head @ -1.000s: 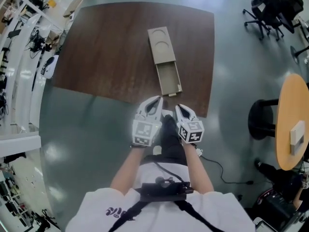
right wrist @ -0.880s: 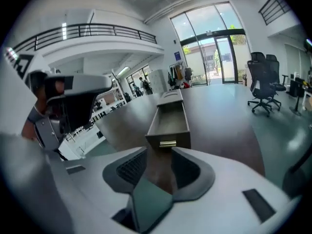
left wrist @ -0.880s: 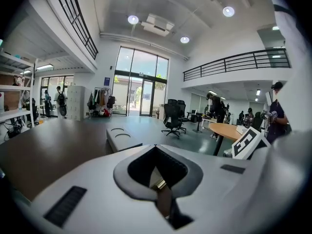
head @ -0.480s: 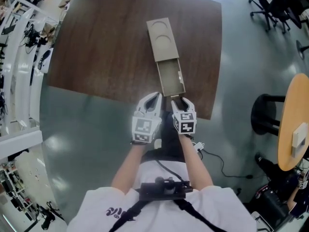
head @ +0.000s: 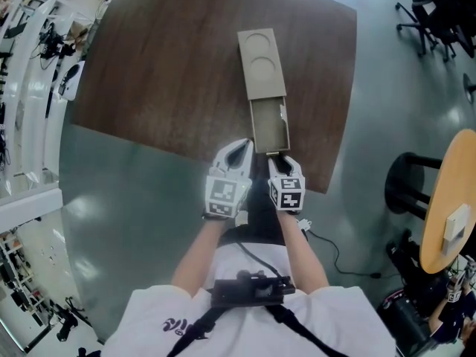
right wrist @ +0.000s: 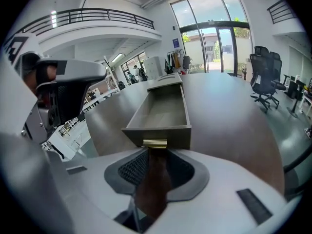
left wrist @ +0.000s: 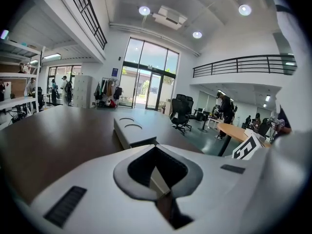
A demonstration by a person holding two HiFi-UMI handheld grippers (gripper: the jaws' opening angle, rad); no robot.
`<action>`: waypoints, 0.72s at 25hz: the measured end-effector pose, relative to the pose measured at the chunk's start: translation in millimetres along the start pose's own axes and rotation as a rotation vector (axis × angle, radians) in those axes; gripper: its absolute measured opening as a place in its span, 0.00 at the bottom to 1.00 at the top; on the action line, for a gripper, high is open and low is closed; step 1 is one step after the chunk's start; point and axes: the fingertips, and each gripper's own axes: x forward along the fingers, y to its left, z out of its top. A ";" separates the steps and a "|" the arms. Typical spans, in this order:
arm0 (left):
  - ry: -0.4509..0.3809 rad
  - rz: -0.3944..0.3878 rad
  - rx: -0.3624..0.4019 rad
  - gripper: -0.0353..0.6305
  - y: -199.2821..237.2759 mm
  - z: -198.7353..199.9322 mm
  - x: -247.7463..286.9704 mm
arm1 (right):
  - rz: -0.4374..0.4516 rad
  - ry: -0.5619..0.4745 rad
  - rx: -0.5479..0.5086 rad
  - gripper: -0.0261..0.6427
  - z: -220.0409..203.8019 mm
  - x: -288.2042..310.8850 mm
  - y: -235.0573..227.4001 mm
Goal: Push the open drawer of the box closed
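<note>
Closing on nothing at the small gold pull tab (right wrist: 155, 143), the right claw (head: 277, 156) could have shoved the open beige drawer (head: 269, 125) crooked, jamming it in its long beige box (head: 261, 62).

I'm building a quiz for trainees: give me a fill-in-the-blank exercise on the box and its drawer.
1. The box stands on a brown ___.
2. Its drawer is ___.
3. The box's top has ___ round recesses.
4. The drawer's front carries a ___-coloured pull.
Missing words: table; open; two; gold.
</note>
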 end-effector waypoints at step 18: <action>0.025 0.037 -0.055 0.06 41.6 -2.1 30.9 | 0.006 -0.027 0.024 0.20 51.4 30.9 -6.5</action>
